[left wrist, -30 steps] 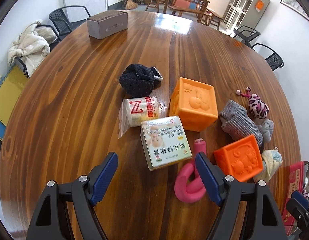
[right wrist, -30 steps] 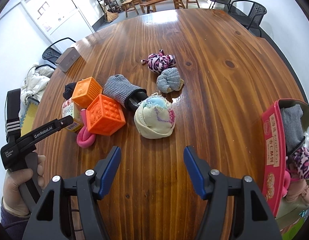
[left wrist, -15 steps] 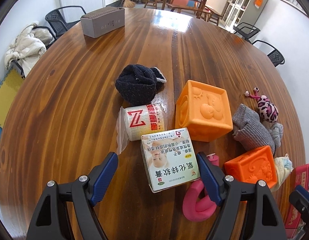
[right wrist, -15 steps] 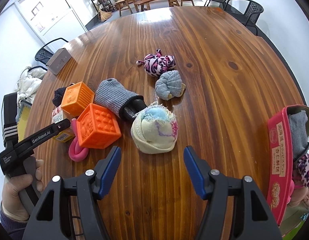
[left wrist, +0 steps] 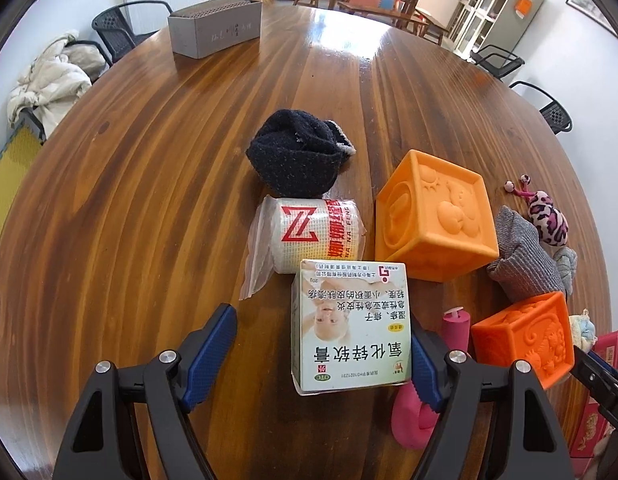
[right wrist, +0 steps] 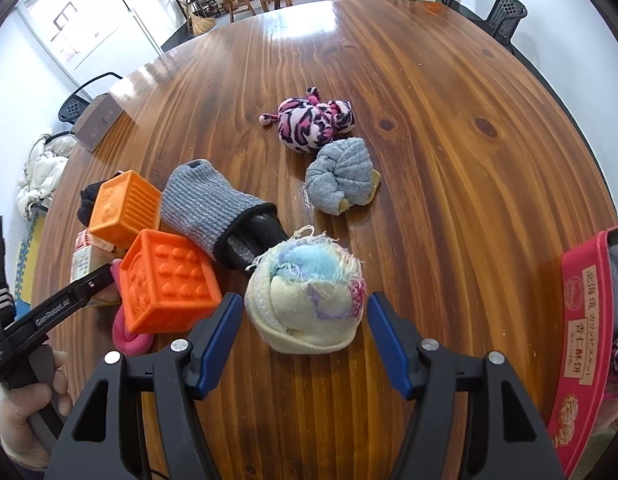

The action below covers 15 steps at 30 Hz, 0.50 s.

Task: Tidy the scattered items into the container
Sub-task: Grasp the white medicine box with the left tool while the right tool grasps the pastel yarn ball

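Step in hand: double pick-up. Each gripper is set over its own item; neither item is gripped yet.

Left gripper point(left wrist: 323, 354): the jaws are closing with the box point(left wrist: 351, 326) between them. The right-hand pad looks to be at the box's side; the left-hand pad stands clear of it, with bare table point(left wrist: 149, 200) in the gap. The box lies flat, print upward, touching the wrapped roll point(left wrist: 315, 236) behind it and just beside the large orange cube point(left wrist: 435, 216). A pink toy point(left wrist: 425, 396) lies under the right-hand finger (risk of catching it in the grip).

Right gripper point(right wrist: 305, 334): the jaws stand open, one on each side of the pale sock ball point(right wrist: 307, 300), with neither pad pressing on it. The ball rests on the table, touching the grey sock point(right wrist: 207, 208) behind it and just beside the small orange cube point(right wrist: 169, 280).

Container: the red tin point(right wrist: 581, 320) stands at the table's right edge, well apart from the pile, and already holds some socks.

Next move, as judged:
1. Left: finish closing until both pads bear on the box's sides, then lift straight up to clear the roll and cube.
2. Right: lower a little further, close on the ball's widest part, lift.
3. Carry each item to the tin and release above its opening (right item first, being nearer).
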{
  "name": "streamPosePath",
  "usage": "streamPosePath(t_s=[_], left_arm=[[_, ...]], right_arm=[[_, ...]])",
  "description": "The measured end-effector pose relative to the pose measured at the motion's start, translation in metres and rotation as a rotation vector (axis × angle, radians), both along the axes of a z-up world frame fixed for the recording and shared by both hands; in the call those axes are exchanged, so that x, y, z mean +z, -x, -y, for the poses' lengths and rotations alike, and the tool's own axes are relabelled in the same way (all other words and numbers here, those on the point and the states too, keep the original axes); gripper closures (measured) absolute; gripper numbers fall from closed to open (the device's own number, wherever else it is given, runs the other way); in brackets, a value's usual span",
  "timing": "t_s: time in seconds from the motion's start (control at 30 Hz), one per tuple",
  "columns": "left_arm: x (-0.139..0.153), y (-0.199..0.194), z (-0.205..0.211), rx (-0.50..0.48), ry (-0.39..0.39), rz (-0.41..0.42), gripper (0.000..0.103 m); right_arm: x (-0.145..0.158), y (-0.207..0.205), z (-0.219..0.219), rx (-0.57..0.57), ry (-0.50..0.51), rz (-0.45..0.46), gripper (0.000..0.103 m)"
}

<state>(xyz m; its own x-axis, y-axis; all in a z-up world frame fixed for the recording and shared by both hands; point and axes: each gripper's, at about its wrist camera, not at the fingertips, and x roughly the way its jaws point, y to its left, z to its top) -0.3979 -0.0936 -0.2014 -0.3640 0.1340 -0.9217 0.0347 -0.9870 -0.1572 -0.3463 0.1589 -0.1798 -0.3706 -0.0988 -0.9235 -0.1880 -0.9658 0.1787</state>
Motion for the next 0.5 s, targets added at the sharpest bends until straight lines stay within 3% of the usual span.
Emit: streamPosePath(t_s=[0.03,0.2,0.5], left_arm=[[0.001,0.000,0.000,-0.004,0.006,-0.006,0.037],[0.001,-0.002,0.000,-0.025,0.004,-0.010,0.053],[0.006,-0.011,-0.008,-0.058,0.009,-0.018,0.057]], right_arm=[[-0.003,0.002,-0.001,-0.001,0.004,0.003,0.034],[-0.009,0.009,0.002,0.014,-0.010,-0.002,0.034],[-0.007,0.007,0.007,0.044,-0.024,-0.026,0.040]])
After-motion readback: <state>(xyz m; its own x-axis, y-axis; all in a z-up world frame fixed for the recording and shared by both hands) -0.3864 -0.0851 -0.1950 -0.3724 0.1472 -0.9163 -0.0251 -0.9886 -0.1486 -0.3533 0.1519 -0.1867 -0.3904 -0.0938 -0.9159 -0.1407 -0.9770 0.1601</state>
